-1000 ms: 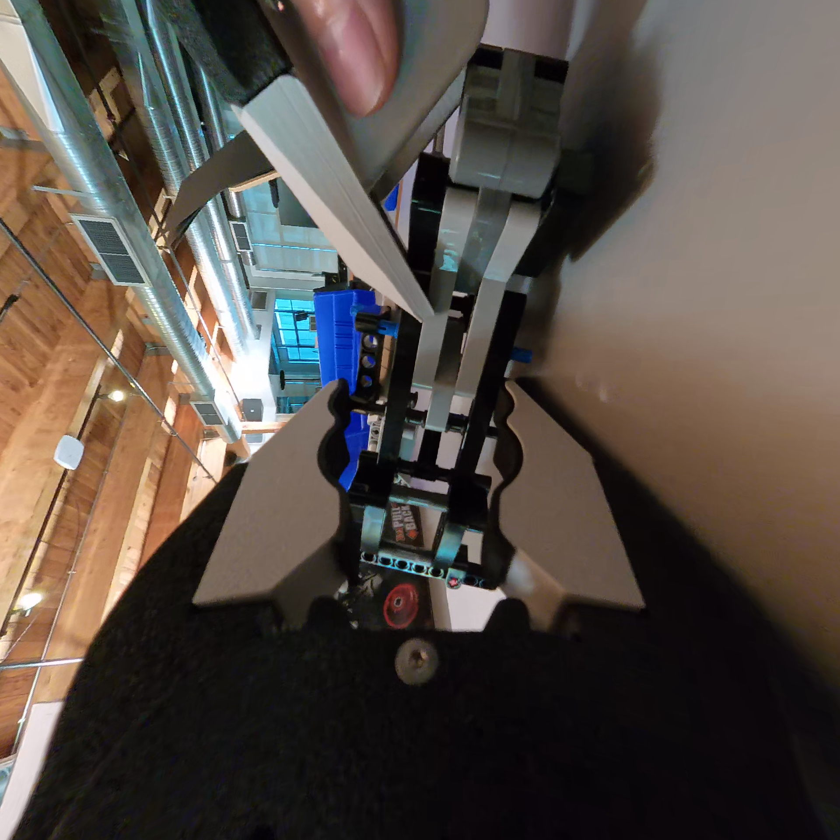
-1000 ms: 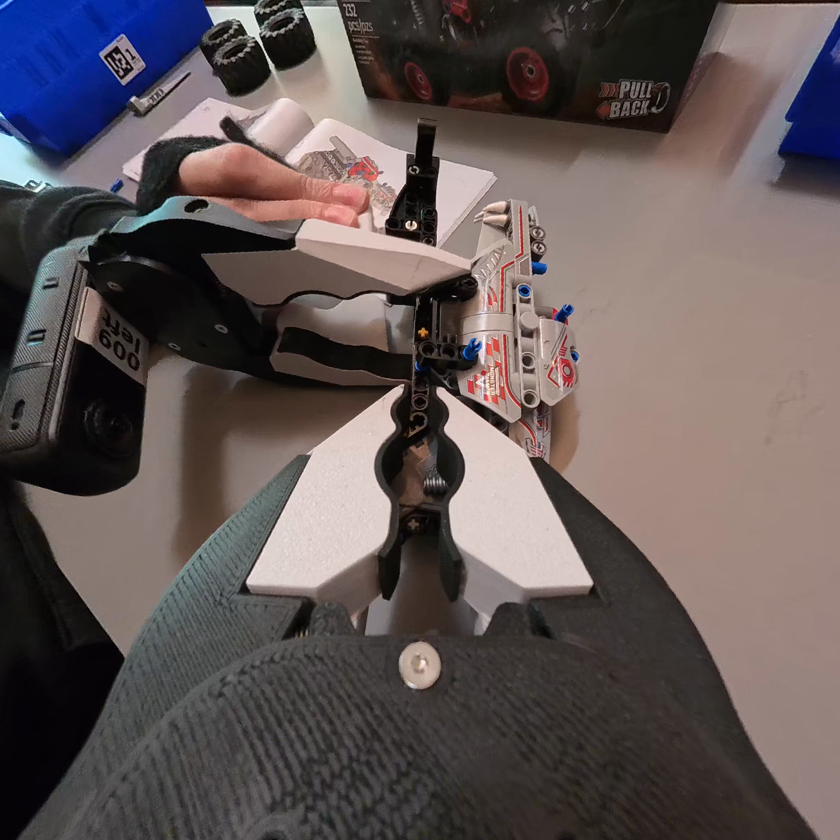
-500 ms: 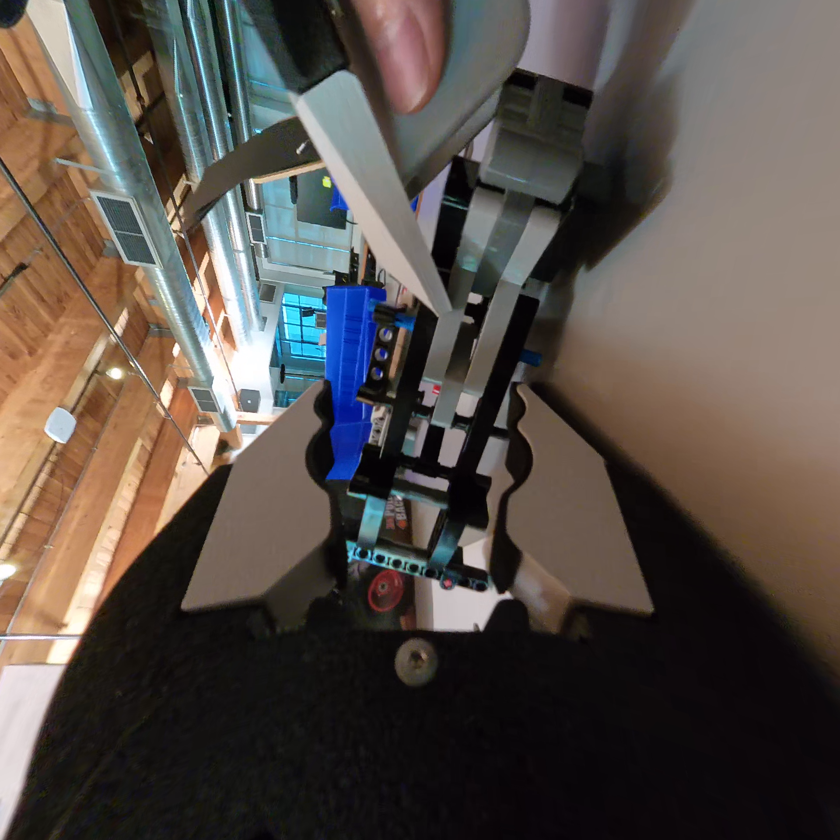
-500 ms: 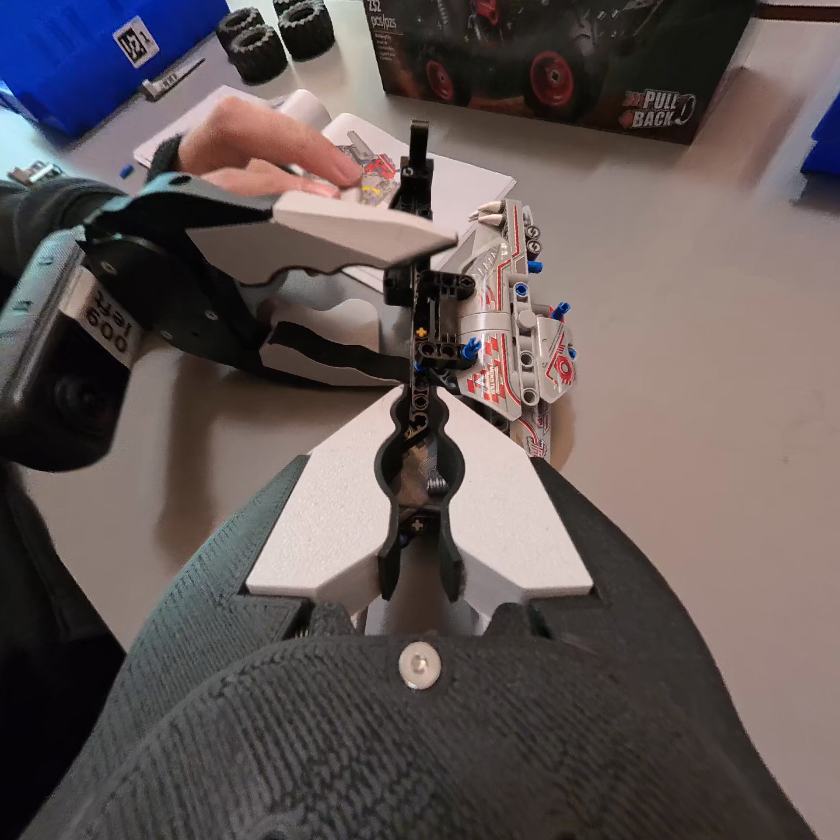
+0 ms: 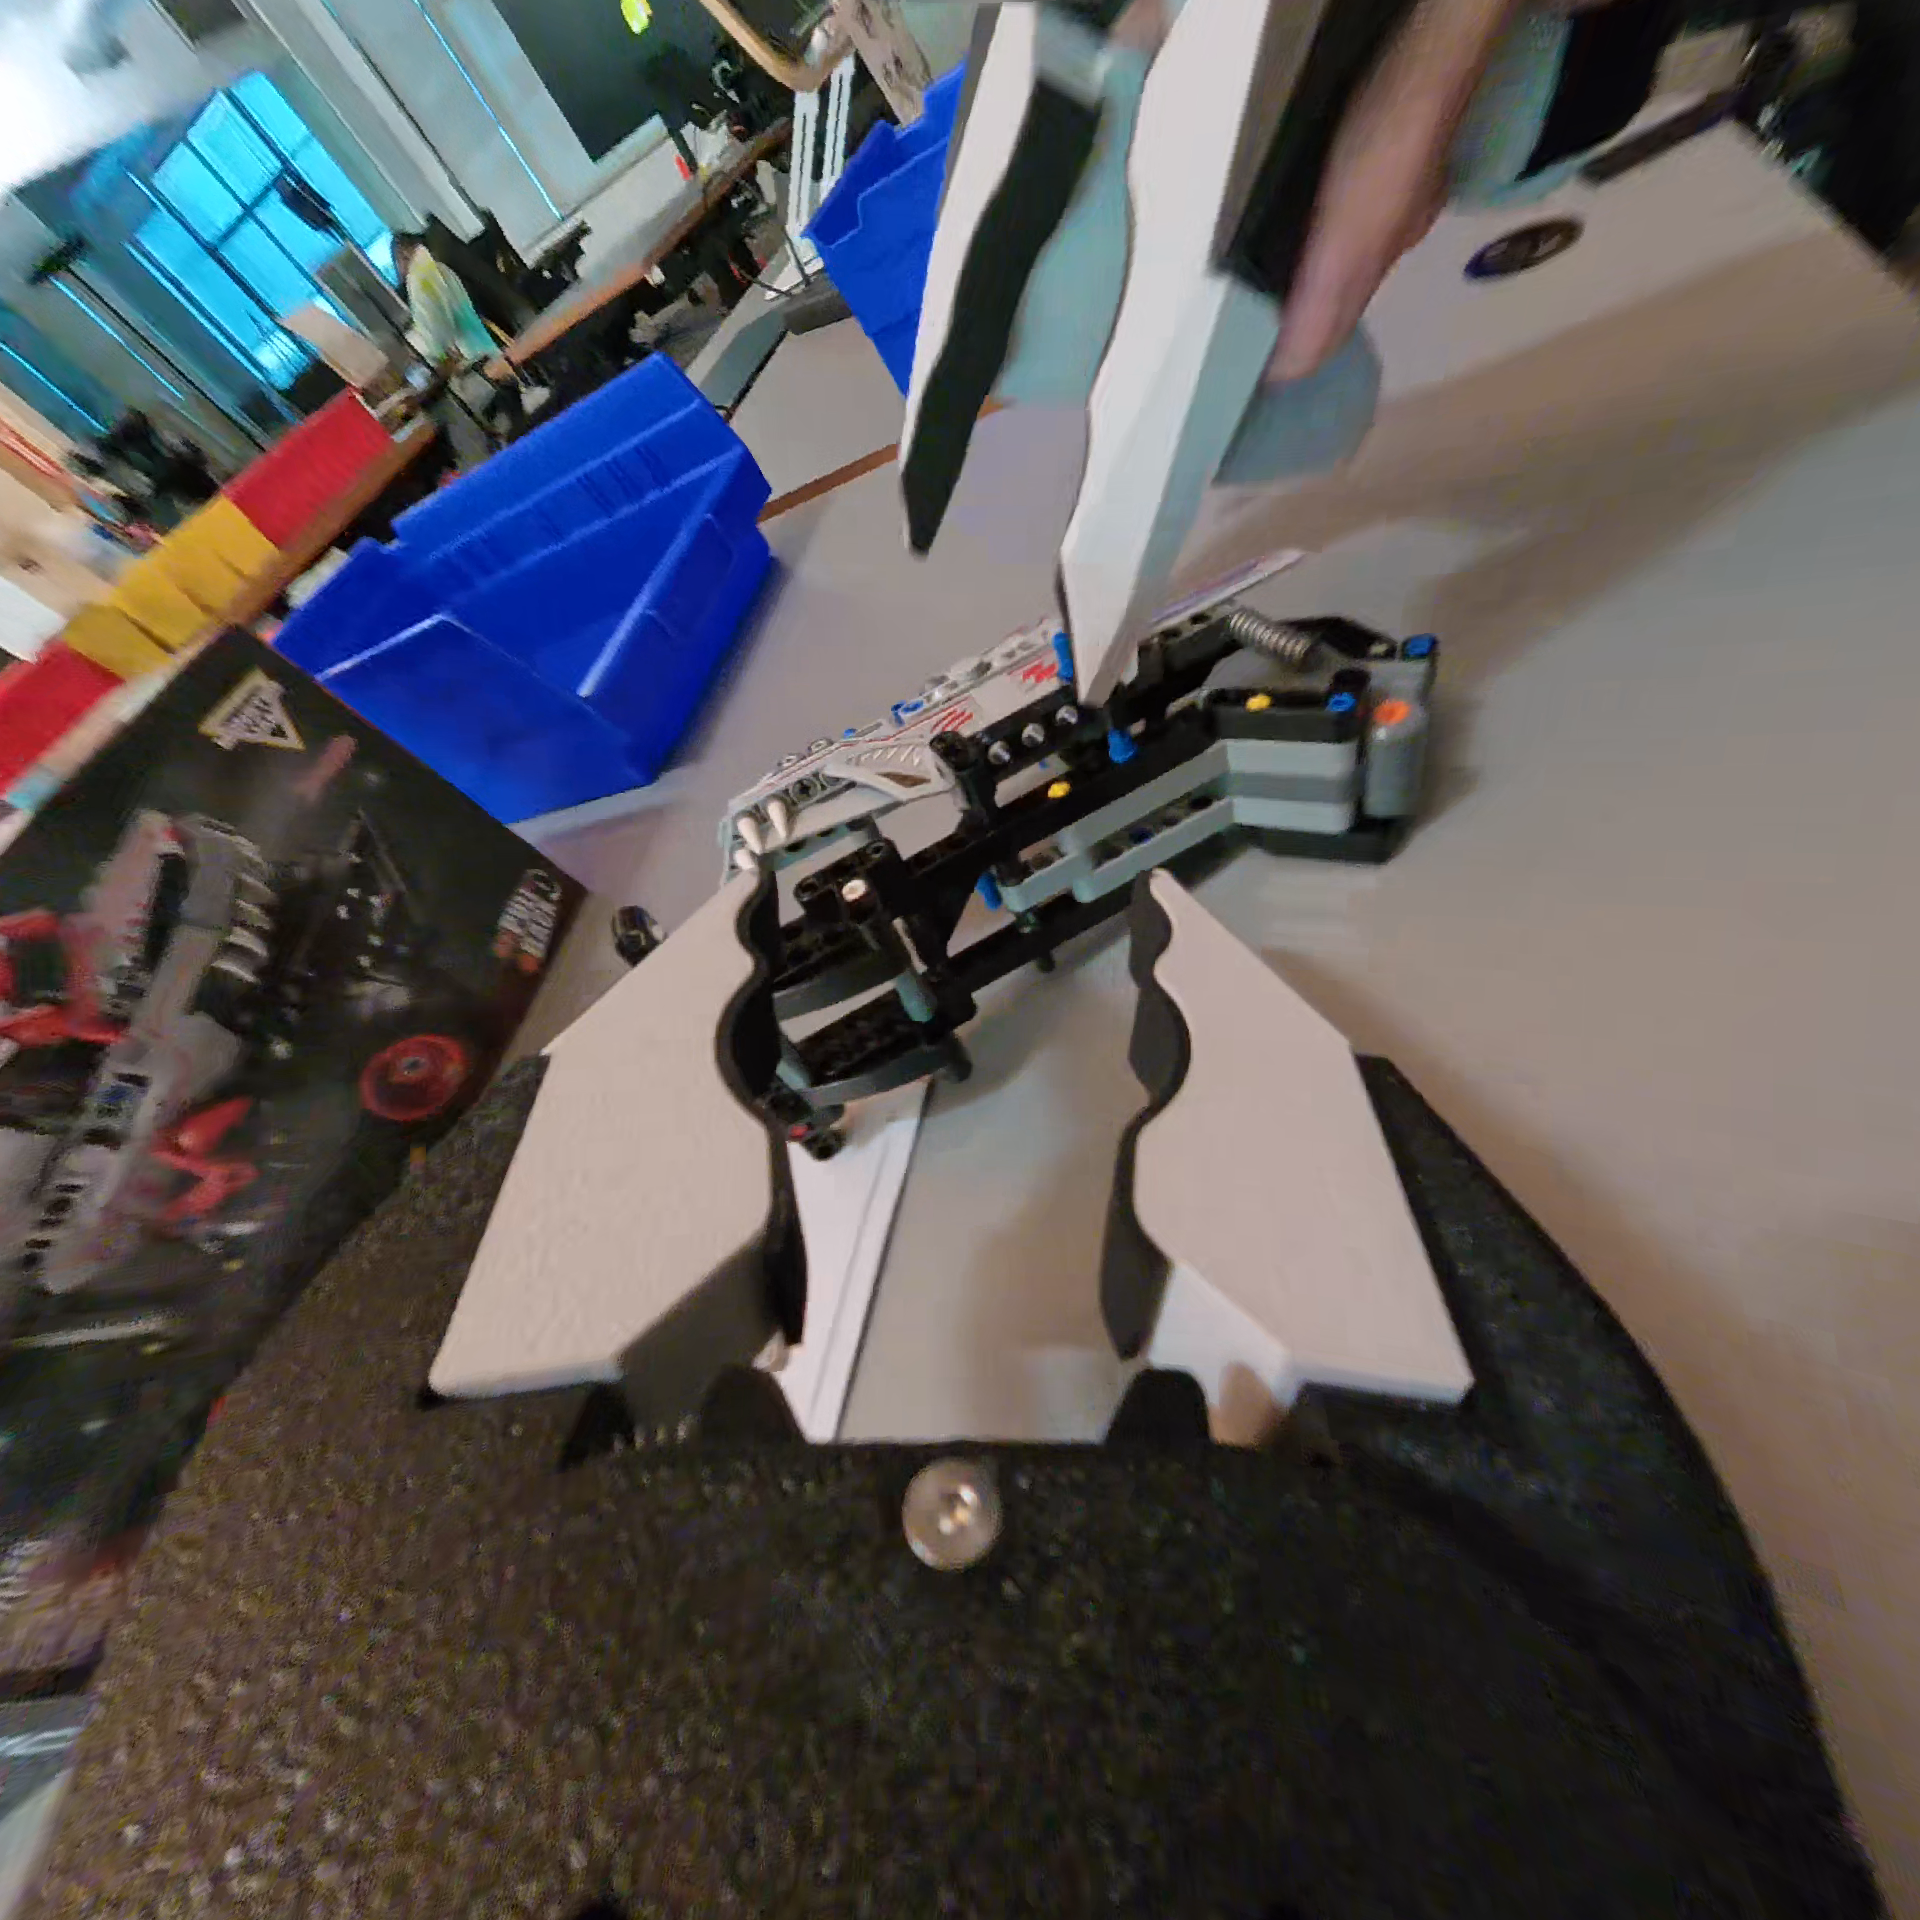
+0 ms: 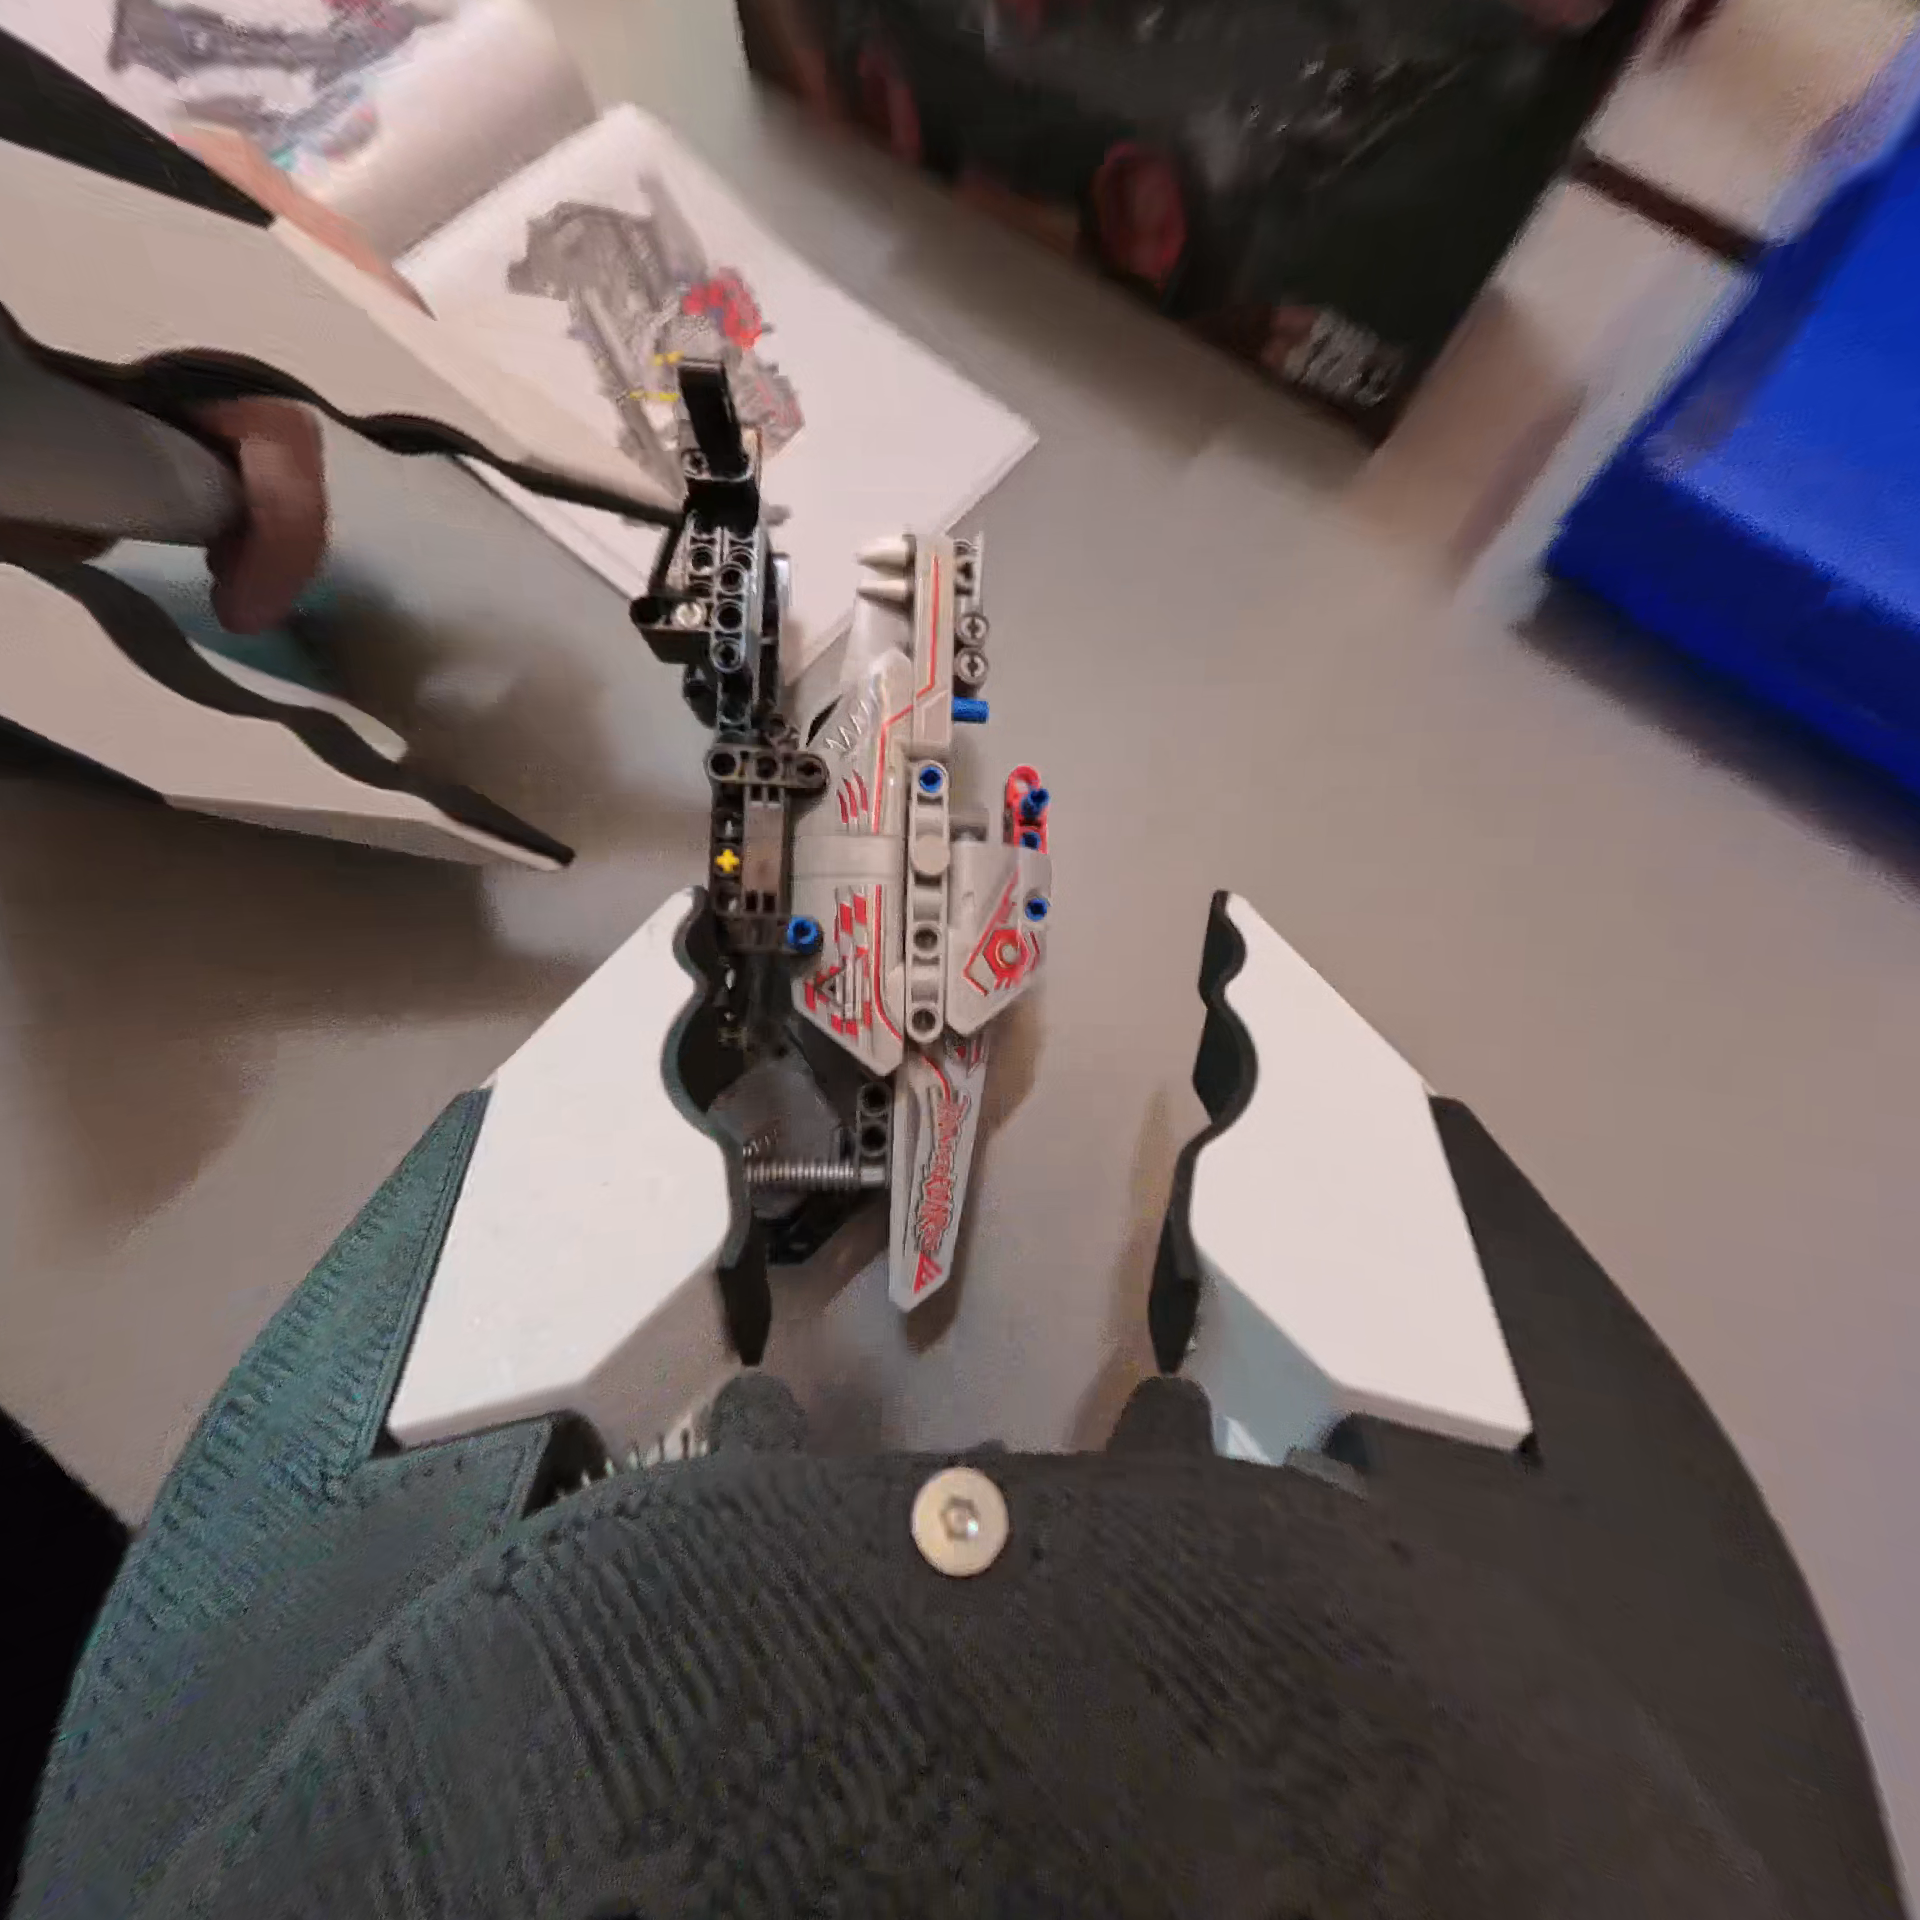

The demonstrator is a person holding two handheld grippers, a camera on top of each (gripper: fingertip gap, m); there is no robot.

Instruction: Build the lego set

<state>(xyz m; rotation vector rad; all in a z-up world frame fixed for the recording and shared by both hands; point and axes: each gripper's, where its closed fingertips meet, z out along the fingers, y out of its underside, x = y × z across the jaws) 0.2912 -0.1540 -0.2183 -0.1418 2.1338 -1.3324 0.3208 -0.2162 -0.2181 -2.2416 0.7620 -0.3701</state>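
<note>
The partly built lego model (image 5: pixel 1091 790), a black frame with grey and red patterned panels and blue pins, lies on its side on the grey table (image 5: pixel 1558 935). My left gripper (image 5: pixel 951 904) is open. The model's front end sits between its fingers, against the left one. My right gripper (image 6: pixel 956 909) is open too. The model (image 6: pixel 914 883) lies between its fingers, close to the left one, with a spring at the near end. Each gripper also shows in the other's view: the right one (image 5: pixel 1003 613) above the model, the left one (image 6: pixel 621 686) at the left.
The set's dark box (image 5: pixel 208 987) stands at the left of the left wrist view. Blue bins (image 5: pixel 540 623) stand behind it. In the right wrist view, the open instruction booklet (image 6: pixel 831 416) lies beyond the model, with the box (image 6: pixel 1195 156) and a blue bin (image 6: pixel 1787 499) farther off.
Both grippers were shut on the model and have opened and let go of it. The model now rests on the table. The left gripper has swung round to level.
</note>
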